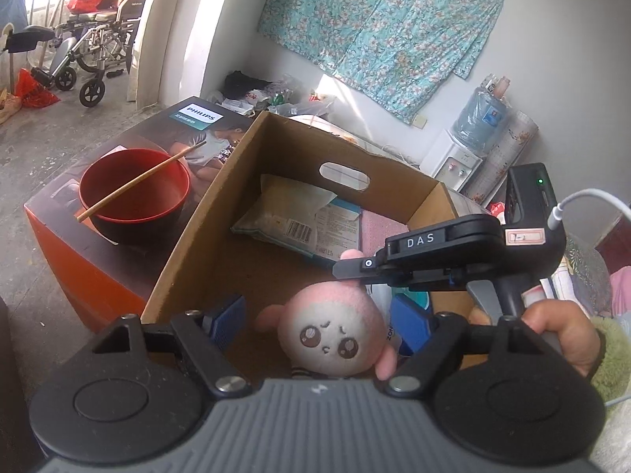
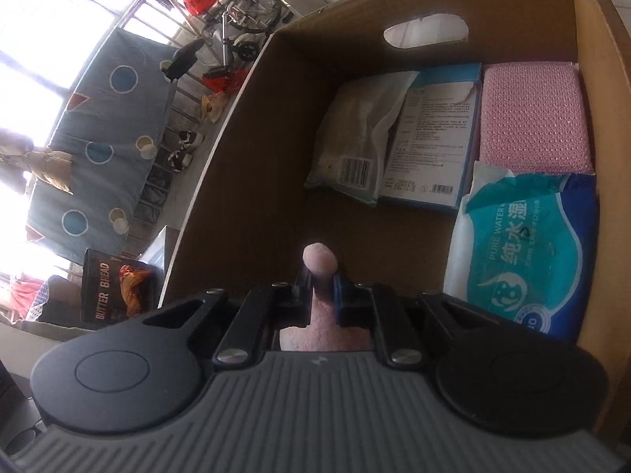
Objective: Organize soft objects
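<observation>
**One plush toy held over an open box**

A bare concrete floor [image 1: 59,146] carries one red bowl [image 1: 134,189] holding one chopstick [image 1: 138,181], then one cardboard box [image 1: 189,260] with four soft packs inside. The left tool [image 1: 319,325] gapes wide around one pink plush toy [image 1: 331,335]. The right tool [image 2: 319,289] is clamped on the toy's limb, above the box.

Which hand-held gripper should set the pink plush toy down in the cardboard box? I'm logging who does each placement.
Right. The right hand-held gripper is shut on the pink plush toy, holding it over the cardboard box. The left hand-held gripper is open, its pads apart from the toy.
</observation>
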